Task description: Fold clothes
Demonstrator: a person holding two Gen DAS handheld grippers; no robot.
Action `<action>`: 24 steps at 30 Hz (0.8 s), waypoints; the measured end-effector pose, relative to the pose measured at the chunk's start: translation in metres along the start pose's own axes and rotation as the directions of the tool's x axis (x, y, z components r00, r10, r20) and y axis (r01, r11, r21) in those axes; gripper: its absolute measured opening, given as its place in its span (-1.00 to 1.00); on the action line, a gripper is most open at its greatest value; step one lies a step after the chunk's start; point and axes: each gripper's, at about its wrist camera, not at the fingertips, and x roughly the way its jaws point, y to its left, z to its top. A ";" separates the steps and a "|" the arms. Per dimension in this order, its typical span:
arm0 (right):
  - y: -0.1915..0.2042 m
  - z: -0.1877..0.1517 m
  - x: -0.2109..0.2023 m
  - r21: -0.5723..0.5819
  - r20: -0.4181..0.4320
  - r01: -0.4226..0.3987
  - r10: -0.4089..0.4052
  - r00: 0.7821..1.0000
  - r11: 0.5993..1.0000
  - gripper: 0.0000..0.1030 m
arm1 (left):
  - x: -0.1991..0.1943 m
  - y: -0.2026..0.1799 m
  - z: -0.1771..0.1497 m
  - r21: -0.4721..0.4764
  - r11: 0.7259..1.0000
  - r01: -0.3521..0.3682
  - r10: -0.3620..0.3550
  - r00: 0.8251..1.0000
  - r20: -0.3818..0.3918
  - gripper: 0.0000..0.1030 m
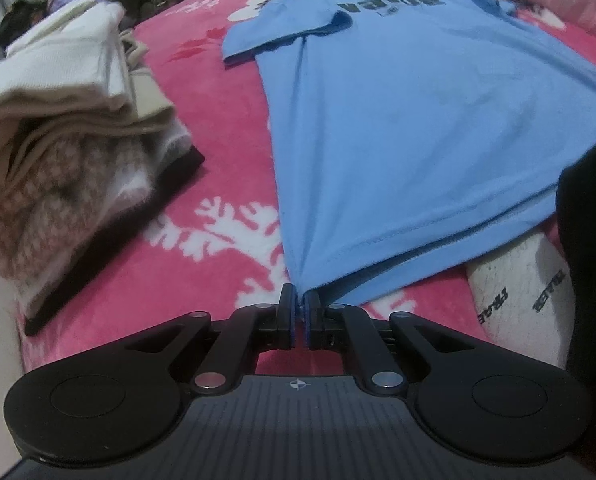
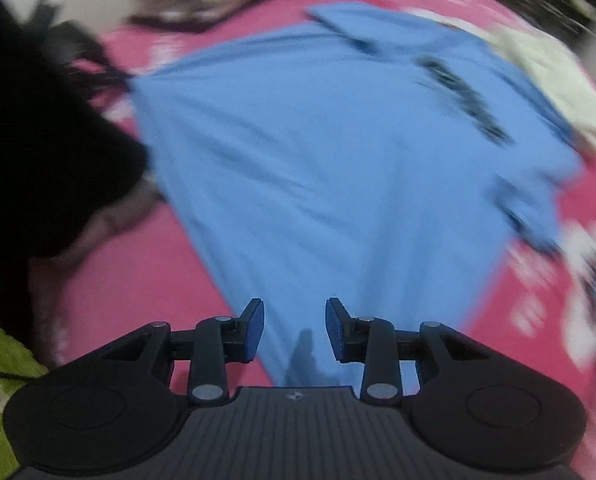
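The blue t-shirt (image 1: 398, 128) is spread flat on the pink blanket (image 1: 201, 128), print side up, and the left gripper (image 1: 299, 312) is pinched tight on its bottom hem corner. The right gripper (image 2: 293, 330) has its jaws wide apart with nothing in them, sitting over the other hem corner, though that view is pretty blurry. I'd get that second corner clamped before lifting, then keep the hem taut so the fold lands straight. No baskets or bins anywhere; the folded pile (image 1: 69, 128) just sits on the blanket left of the shirt.
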 end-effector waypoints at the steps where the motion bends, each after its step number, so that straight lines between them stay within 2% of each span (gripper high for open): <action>1: 0.008 0.005 0.010 -0.046 -0.009 -0.029 0.029 1.000 0.999 -0.30 | 0.000 0.003 -0.001 -0.019 1.000 0.013 -0.013 1.000 0.002 -0.93; 3: 0.022 0.011 0.028 -0.132 -0.030 -0.068 0.065 0.997 0.989 -0.35 | 0.000 0.007 -0.001 -0.039 0.999 0.029 -0.029 1.000 0.003 -0.92; 6: 0.036 0.015 0.046 -0.227 -0.043 -0.071 0.063 0.997 0.971 -0.40 | 0.001 0.010 -0.001 -0.046 0.998 0.041 -0.041 0.999 0.004 -0.91; 7: 0.040 0.015 0.049 -0.244 -0.038 -0.061 0.053 0.998 0.968 -0.48 | 0.001 0.010 -0.001 -0.045 0.998 0.043 -0.043 0.999 0.004 -0.91; 8: 0.040 0.016 0.051 -0.248 -0.032 -0.053 0.046 0.998 0.967 -0.56 | 0.001 0.011 -0.001 -0.048 0.998 0.047 -0.047 0.999 0.003 -0.91; 13: 0.038 0.021 0.065 -0.263 -0.034 -0.029 0.021 0.999 0.964 -0.69 | 0.003 0.022 -0.002 -0.123 0.989 0.085 -0.084 0.996 0.008 -0.91; 16: 0.038 0.021 0.067 -0.272 -0.043 -0.027 0.016 0.999 0.962 -0.76 | 0.002 0.018 -0.002 -0.102 0.992 0.075 -0.074 0.997 0.017 -0.92; 17: 0.039 0.022 0.066 -0.274 -0.041 -0.024 0.013 0.999 0.961 -0.90 | 0.002 0.017 -0.003 -0.095 0.993 0.072 -0.071 0.997 0.020 -0.94; 18: 0.040 0.023 0.065 -0.276 -0.038 -0.019 0.009 0.999 0.961 -0.93 | 0.001 0.016 -0.003 -0.090 0.993 0.071 -0.070 0.997 0.023 -0.95; 24: 0.041 0.026 0.053 -0.280 -0.034 -0.033 0.024 0.999 0.959 -0.94 | -0.020 0.012 -0.002 -0.043 0.997 0.057 -0.054 0.995 0.088 -0.98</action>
